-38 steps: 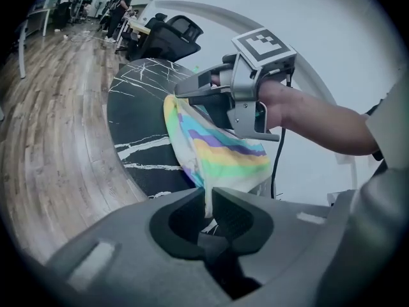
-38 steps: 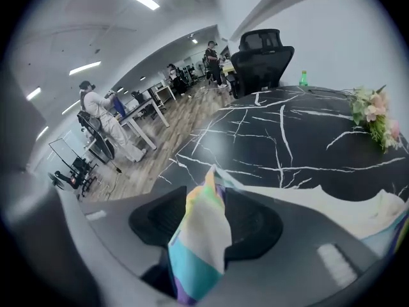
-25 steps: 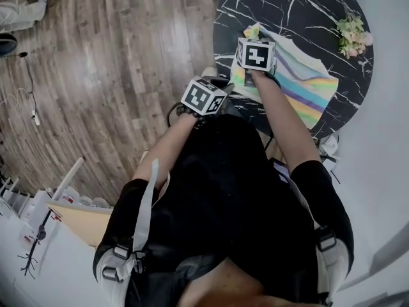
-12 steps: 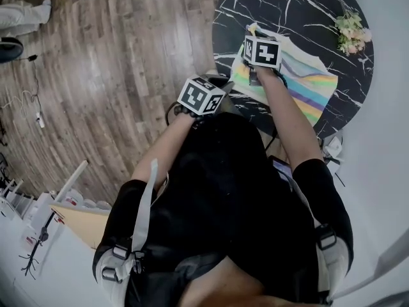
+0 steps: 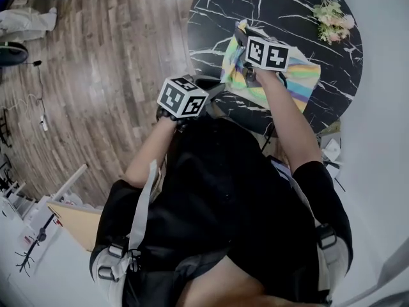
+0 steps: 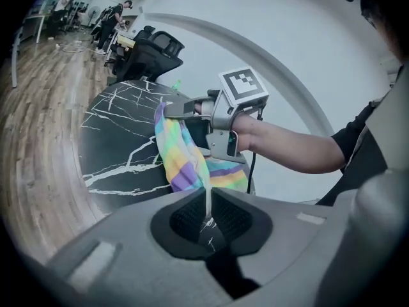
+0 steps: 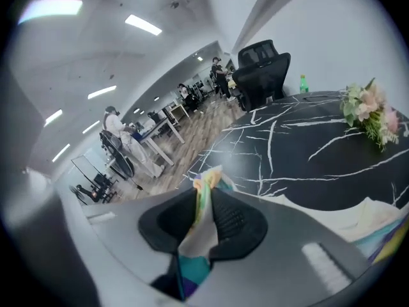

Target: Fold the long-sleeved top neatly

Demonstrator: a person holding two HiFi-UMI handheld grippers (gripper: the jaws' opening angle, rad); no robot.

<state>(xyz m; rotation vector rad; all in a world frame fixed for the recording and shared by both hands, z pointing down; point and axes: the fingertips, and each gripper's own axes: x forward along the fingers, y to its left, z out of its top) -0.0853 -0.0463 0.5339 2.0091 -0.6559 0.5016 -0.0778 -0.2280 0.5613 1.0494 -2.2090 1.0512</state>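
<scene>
Left gripper view: top (image 6: pixel 182 152) pinched in left claw (image 6: pixel 208 217).

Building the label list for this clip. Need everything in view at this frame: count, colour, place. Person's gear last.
table: one, round, black marble with white veins, ahead of the person
top: one, rainbow-striped, on the table's near side, partly lifted off it
flowers: one bunch, pink and white, table's far right
office chair: one, black, beyond the table
bottle: one, green, small, at the table's far edge
floor: wood planks, brown-grey, left of the table
people: a few, far background, count unclear
left tool: one, grey, shut on a thin edge of the top
right tool: one, grey, jaws have just been closing, now pinching the top's fabric
</scene>
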